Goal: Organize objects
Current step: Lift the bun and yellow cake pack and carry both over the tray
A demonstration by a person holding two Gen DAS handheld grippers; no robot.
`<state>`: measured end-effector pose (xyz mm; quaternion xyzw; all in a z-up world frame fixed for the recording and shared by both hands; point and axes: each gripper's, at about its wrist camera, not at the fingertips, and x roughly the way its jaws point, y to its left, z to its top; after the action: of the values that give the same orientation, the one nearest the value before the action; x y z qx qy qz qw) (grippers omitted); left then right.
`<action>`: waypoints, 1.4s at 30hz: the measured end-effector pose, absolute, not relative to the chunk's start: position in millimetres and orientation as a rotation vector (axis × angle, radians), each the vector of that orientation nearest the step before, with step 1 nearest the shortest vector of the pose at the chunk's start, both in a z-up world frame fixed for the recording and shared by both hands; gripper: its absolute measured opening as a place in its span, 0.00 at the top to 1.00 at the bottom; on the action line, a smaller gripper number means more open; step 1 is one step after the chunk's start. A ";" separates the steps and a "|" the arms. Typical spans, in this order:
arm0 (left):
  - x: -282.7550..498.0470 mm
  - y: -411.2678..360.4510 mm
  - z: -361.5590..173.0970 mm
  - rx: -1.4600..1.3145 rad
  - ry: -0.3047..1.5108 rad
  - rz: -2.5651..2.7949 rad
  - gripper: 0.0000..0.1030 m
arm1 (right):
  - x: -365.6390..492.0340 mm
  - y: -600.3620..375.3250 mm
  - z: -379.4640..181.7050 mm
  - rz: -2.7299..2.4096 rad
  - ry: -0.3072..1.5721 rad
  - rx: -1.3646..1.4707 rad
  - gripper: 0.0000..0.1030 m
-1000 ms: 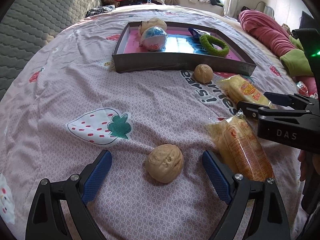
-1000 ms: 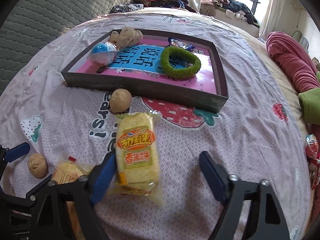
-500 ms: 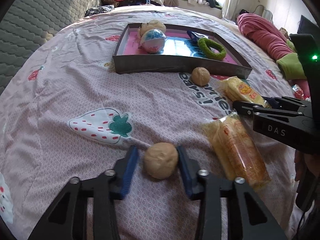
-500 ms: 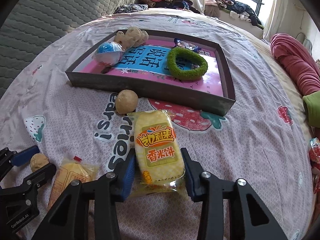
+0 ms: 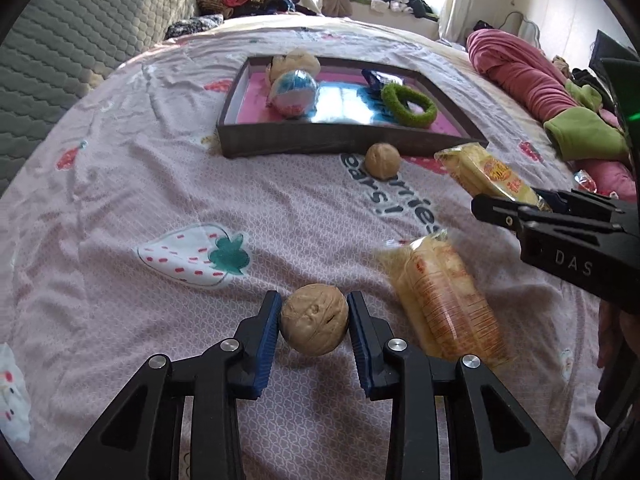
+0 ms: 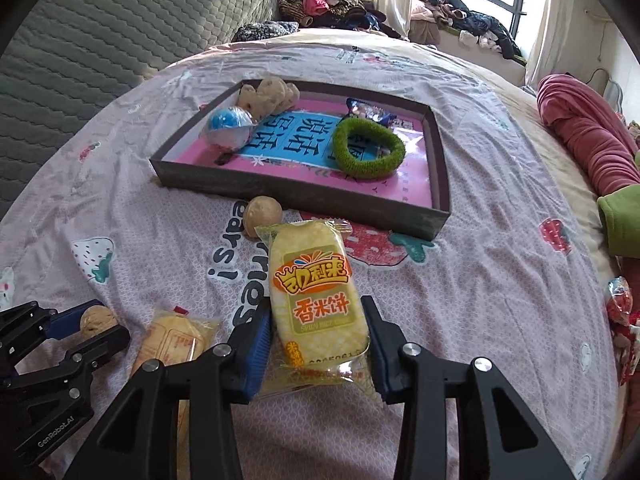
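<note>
My left gripper (image 5: 314, 320) is shut on a walnut (image 5: 314, 319), just above the bedsheet. My right gripper (image 6: 318, 330) is shut on a yellow rice cracker packet (image 6: 316, 296), lifted off the sheet; the packet also shows in the left wrist view (image 5: 488, 176). A second cracker packet (image 5: 444, 300) lies on the sheet between the grippers. A second walnut (image 6: 263, 211) lies in front of the dark tray (image 6: 304, 196). The tray holds a blue and white ball (image 6: 230, 127), a green ring (image 6: 368, 148), a beige plush (image 6: 268, 94) and a small blue packet (image 6: 368, 112).
The bed is covered by a pink strawberry-print sheet (image 5: 160, 184). A grey quilted headboard (image 6: 100, 40) stands at the left. A rolled red blanket (image 6: 584, 136) and a green cloth (image 6: 620, 216) lie at the right edge. A wrapped candy (image 6: 618, 300) lies near the right.
Both grippers closed from open: the left on the walnut, the right on the cracker packet. Both have since lifted their objects a little.
</note>
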<state>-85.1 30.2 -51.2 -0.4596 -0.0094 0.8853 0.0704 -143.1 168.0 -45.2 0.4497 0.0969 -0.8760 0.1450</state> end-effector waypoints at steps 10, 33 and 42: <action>-79.7 29.2 -21.8 -1.333 -0.011 2.709 0.67 | -127.5 169.8 -31.2 -2.537 0.264 1.274 0.59; -79.9 24.5 23.2 -1.232 -0.014 2.768 0.67 | -105.6 168.7 7.9 -2.570 0.253 1.181 0.59; -95.5 35.4 46.9 -1.174 0.003 2.776 0.67 | -113.6 170.5 29.2 -2.592 0.257 1.133 0.59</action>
<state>-95.5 35.4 46.9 -0.3886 0.0011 0.9192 0.0637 -113.6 170.6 29.2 0.3945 0.0893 -0.9022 0.1498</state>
